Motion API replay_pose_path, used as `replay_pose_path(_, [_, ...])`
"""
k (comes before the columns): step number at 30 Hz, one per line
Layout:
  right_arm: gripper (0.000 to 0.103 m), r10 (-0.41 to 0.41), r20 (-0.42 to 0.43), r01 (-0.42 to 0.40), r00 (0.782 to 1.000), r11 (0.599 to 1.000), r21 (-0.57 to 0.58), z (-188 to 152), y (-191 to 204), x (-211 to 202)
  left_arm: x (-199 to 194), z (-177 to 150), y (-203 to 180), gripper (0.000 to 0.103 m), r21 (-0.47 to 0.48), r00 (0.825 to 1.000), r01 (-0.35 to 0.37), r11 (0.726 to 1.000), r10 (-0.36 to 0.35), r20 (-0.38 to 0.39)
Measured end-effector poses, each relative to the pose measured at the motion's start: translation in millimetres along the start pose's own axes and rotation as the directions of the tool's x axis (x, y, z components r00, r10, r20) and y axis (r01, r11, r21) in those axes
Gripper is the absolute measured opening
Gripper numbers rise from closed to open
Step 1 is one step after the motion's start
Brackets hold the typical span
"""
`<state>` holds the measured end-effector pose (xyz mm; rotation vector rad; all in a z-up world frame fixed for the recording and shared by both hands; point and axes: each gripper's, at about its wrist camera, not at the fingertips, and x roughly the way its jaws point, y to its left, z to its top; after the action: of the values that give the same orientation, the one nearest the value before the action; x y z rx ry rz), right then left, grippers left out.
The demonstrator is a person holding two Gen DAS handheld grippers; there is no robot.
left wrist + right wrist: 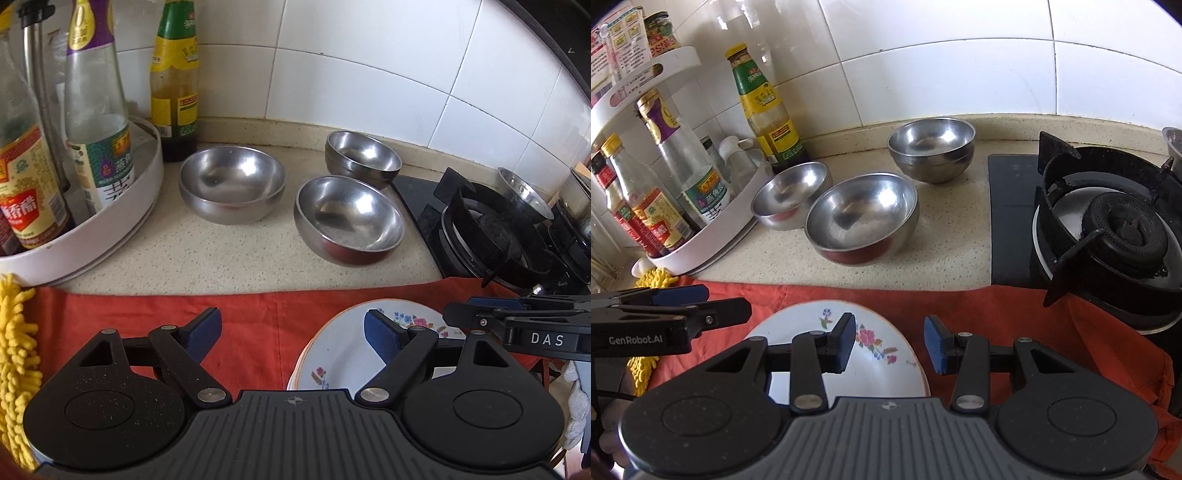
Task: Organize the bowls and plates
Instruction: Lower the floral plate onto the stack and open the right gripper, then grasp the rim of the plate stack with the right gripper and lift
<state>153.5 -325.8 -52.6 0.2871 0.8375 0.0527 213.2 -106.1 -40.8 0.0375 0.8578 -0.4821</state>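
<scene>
Handling the floral plates point(827, 354) asks for care: they look like glazed ceramic, stiff, slippery and fragile, so the rim is the best place to pinch. They lie stacked on the red cloth point(258, 317), in front of the three groups of steel bowls point(349, 218), which seem light, hard and smooth. Both the left gripper point(291, 332) and the right gripper point(890, 343) have jaws spread, holding nothing. Readable writing: "DAS" and "GenRobot.AI" on the grippers. Labels of the sauce bottles point(768, 110) beside the bowls are Chinese, too small to read.
</scene>
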Motion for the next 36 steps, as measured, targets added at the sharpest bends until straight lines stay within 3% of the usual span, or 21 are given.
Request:
replay_pose_path(18, [0.04,-0.019,0.008,0.02,1.0,1.0,-0.024,31,4,16,28,30,-4,0.089,0.045,0.999,0.054,0.998,-0.054,-0.005])
replay_pose_path(24, [0.04,0.027,-0.123,-0.028,0.992,1.0,-0.011,7,-9,4,26,13,3,0.089,0.057,0.99,0.11,0.992,-0.104,-0.093])
replay_pose_path(30, [0.044,0.094,-0.235,-0.085,0.967,0.995,0.046,-24,-21,0,25,-15,0,0.089,0.065,0.968,0.19,0.98,-0.175,-0.179])
replay_pose_path(34, [0.049,0.081,-0.214,-0.07,0.973,0.996,0.058,-31,-15,3,33,-27,-11,0.089,0.066,0.95,0.225,0.972,-0.204,-0.238])
replay_pose_path(36, [0.05,0.084,-0.202,-0.078,0.976,0.996,0.041,-33,-15,3,33,-33,-15,0.091,0.093,0.953,0.217,0.972,-0.191,-0.237])
